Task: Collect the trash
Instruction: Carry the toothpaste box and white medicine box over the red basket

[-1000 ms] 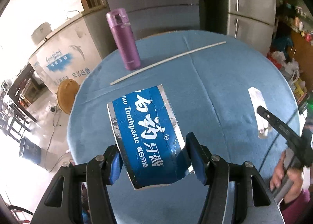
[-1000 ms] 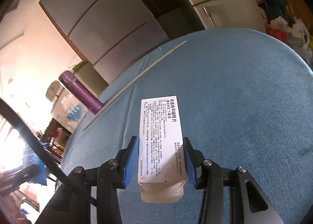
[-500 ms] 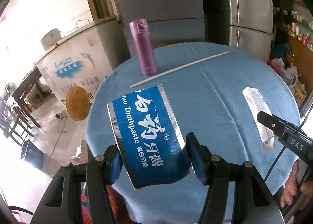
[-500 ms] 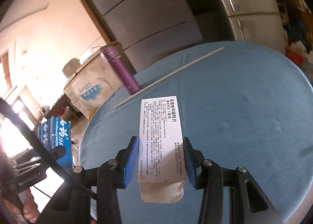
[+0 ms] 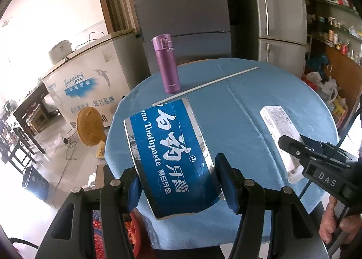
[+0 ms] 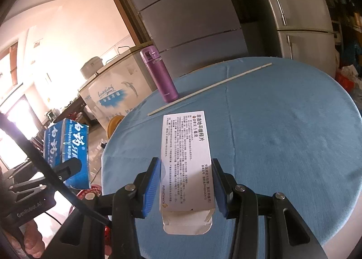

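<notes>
In the left wrist view, the left gripper has its jaws pinching a flattened blue toothpaste box by its long edges, held up over the near-left edge of the round blue table, probably so it can go straight down into whatever bin sits below; something red and orange peeks out under the gripper, though it's too hidden to call it a bin for sure. Further back on the table a purple bottle stands upright with a thin white stick lying just beside its base, neither one touched. Over in the right wrist view, the right gripper has its blue pads squeezing a white medicine box from both sides, open flap end toward the camera, lifted above the tablecloth rather than resting on it as far as one can tell. Both pieces of trash look collected, so the drop-off seems to be what's left, and the stick may be next.
</notes>
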`<act>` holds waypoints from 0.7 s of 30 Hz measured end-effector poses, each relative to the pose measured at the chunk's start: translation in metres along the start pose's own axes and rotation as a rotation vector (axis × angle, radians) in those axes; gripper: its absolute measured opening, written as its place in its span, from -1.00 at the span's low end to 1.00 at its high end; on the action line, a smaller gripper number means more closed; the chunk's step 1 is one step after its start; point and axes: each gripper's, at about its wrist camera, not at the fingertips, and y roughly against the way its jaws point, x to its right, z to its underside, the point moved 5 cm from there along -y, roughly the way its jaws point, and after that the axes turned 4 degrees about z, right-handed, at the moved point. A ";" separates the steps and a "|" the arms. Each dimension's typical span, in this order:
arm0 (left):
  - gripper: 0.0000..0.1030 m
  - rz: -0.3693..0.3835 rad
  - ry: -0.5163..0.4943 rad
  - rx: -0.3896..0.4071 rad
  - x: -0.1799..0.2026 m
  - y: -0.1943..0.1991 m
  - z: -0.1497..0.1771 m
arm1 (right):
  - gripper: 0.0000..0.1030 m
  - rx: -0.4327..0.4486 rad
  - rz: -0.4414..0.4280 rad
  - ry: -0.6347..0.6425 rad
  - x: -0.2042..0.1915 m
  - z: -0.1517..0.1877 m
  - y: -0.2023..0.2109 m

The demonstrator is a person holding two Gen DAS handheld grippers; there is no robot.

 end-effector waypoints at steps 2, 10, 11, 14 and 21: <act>0.20 0.003 -0.006 0.005 0.003 0.003 0.001 | -0.08 0.003 -0.004 -0.002 -0.001 0.001 0.003; 0.20 -0.009 -0.018 0.006 0.002 0.011 0.008 | -0.08 -0.008 -0.032 -0.008 -0.005 0.006 0.007; 0.20 -0.012 -0.015 0.003 0.000 0.011 0.009 | -0.08 -0.012 -0.038 -0.006 -0.007 0.006 0.007; 0.20 -0.023 -0.003 -0.004 -0.006 0.009 0.012 | -0.08 -0.022 -0.046 0.010 -0.014 0.010 0.004; 0.20 -0.051 0.009 -0.007 -0.021 0.003 0.016 | -0.08 -0.059 -0.063 0.015 -0.026 0.015 -0.006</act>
